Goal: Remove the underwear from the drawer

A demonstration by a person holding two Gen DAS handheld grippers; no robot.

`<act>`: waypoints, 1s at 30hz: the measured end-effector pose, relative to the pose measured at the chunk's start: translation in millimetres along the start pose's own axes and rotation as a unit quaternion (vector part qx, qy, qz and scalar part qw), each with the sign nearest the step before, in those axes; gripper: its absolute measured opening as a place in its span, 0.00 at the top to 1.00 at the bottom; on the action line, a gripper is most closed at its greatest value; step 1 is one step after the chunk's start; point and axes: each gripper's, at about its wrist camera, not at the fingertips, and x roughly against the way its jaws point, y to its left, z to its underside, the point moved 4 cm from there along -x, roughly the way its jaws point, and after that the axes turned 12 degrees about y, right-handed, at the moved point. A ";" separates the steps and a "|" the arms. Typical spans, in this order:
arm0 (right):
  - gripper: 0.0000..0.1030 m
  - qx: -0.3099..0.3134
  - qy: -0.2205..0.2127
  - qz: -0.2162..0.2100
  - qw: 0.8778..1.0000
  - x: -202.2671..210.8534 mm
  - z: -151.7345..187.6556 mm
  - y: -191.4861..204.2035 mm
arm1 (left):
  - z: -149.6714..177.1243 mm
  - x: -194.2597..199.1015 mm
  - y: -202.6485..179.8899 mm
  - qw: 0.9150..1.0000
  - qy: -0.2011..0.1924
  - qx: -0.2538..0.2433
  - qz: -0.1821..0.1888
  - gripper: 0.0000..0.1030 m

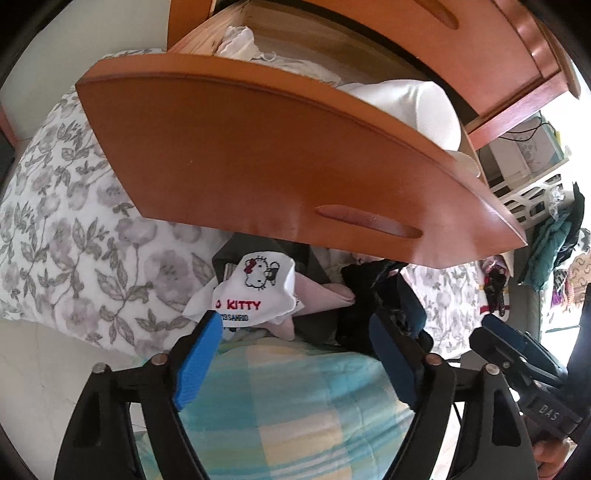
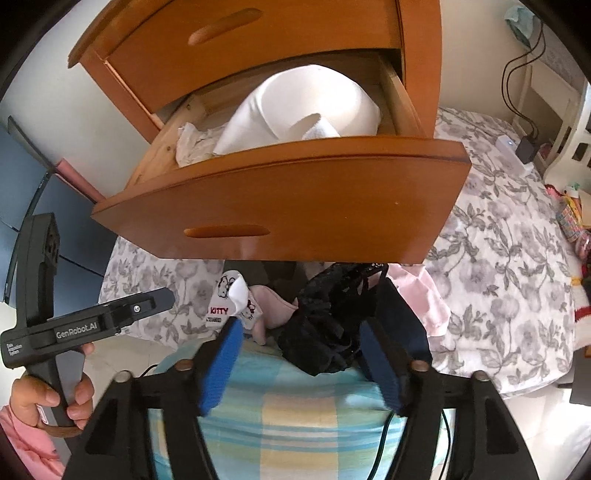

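The wooden drawer [image 1: 258,155] [image 2: 295,206] stands pulled out, with a white folded cloth [image 2: 306,107] and a crumpled white garment [image 2: 192,140] inside. Below its front lies a heap of underwear on a blue and yellow checked cloth [image 1: 288,398]: a white Hello Kitty piece [image 1: 255,291] [image 2: 221,310], a pink one [image 1: 325,295] and a black lace one [image 2: 328,325]. My left gripper [image 1: 295,325] [image 2: 162,297] is open just before the white and pink pieces. My right gripper [image 2: 299,328] [image 1: 495,325] is open, the black lace lying between its fingers without being pinched.
A closed upper drawer [image 2: 229,33] sits above the open one. A bed with a grey floral cover [image 1: 74,221] [image 2: 509,258] runs beside the nightstand. A white basket [image 1: 532,199] and hanging clothes [image 1: 554,251] stand at the right. A hand [image 2: 55,398] holds the left gripper's handle.
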 end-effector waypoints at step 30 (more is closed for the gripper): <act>0.00 0.031 -0.052 0.018 0.998 32.5 -3.1 9.8 | -4.4 36.3 -2.9 0.998 -0.060 -0.004 -0.011 0.00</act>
